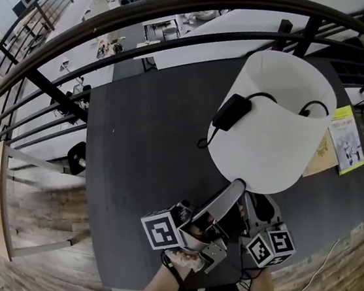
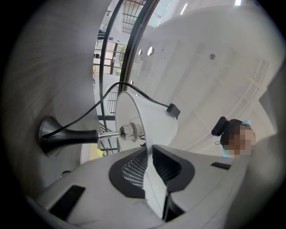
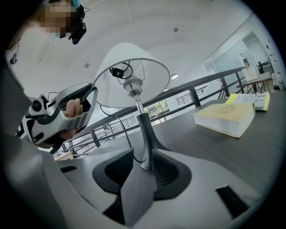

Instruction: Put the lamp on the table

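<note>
The lamp's white shade [image 1: 277,120] stands over the dark table [image 1: 150,137], with a black cord switch [image 1: 231,111] lying in it. My left gripper [image 1: 238,185] reaches up to the shade's near rim. In the left gripper view its pads close on the thin shade wall [image 2: 152,116], left gripper [image 2: 152,172]. The right gripper [image 1: 253,206] sits low under the shade. In the right gripper view the lamp's dark base [image 3: 134,192] is clamped between the pads of the right gripper [image 3: 143,172], and the stem [image 3: 142,129] rises upright. Whether the base touches the table is hidden.
A thick book [image 3: 228,118] lies on the table right of the lamp, with a yellow-edged booklet [image 1: 347,139] beside it. A dark curved railing [image 1: 152,13] runs behind the table. The table's near edge is just under my hands.
</note>
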`<state>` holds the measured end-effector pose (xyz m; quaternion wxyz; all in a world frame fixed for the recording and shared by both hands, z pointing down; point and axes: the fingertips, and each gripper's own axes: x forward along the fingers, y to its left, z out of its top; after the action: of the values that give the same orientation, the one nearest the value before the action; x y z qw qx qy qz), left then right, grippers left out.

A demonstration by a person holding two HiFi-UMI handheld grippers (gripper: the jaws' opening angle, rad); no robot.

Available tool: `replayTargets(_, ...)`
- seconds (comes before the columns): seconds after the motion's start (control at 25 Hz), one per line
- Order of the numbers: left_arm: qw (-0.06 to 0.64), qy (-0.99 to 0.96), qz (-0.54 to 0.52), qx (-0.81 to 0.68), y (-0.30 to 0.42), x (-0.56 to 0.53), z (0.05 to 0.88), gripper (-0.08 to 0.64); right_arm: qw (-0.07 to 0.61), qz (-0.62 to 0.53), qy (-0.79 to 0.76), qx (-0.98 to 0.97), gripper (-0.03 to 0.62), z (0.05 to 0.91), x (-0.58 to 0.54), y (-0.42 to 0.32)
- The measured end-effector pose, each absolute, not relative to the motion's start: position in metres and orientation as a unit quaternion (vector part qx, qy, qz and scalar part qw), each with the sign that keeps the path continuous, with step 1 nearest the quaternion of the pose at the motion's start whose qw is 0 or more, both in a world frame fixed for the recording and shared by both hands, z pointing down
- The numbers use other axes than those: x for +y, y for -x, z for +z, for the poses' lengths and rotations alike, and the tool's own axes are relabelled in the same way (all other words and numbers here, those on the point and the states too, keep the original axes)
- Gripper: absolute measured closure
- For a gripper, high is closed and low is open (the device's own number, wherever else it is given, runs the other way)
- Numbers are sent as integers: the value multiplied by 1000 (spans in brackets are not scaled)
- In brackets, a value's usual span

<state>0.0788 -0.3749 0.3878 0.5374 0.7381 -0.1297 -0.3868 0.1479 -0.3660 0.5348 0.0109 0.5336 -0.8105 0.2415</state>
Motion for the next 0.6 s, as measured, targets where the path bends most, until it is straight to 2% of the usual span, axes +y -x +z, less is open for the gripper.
replayTargets(0.6, 532, -737, -394, -136, -65, -354, 404, 485, 11, 240, -528, -814, 462, 532, -346, -137)
